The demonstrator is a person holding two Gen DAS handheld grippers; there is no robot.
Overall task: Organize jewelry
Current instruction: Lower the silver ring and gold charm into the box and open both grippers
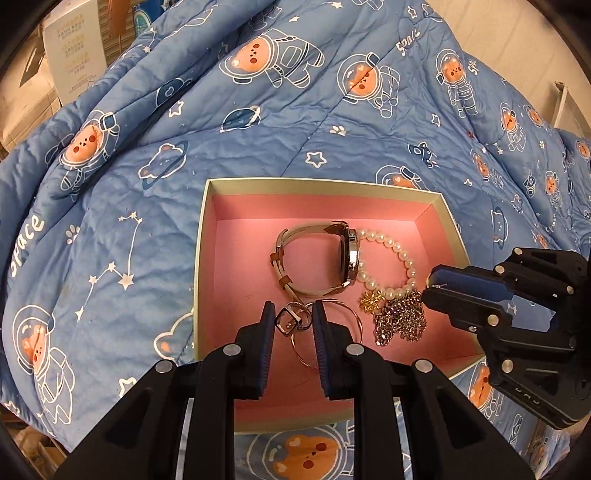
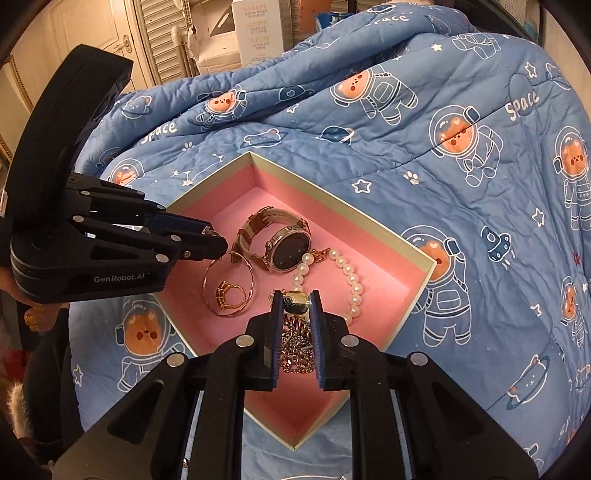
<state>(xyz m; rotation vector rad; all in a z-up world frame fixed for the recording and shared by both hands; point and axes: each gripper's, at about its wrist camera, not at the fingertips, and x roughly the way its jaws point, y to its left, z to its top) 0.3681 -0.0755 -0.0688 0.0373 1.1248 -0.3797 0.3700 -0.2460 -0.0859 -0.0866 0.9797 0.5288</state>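
An open box with a pink lining [image 1: 229,295] [image 2: 369,236] lies on the blanket. In it are a wristwatch [image 1: 347,254] [image 2: 284,243], a pearl bracelet [image 1: 400,258] [image 2: 351,280], a chain [image 1: 400,319] [image 2: 295,350], a thin bangle [image 1: 351,314] [image 2: 221,269] and a ring [image 1: 291,321] [image 2: 232,295]. My left gripper [image 1: 293,325] [image 2: 218,242] hangs low in the box, its jaws a little apart either side of the ring, not gripping it. My right gripper [image 2: 297,306] [image 1: 428,291] is closed on the chain's gold clasp [image 2: 295,301].
A blue quilted blanket with space bears [image 1: 295,110] [image 2: 461,166] covers the whole surface and rises in folds behind the box. A white carton [image 2: 258,29] and a louvred door [image 2: 162,37] stand beyond it.
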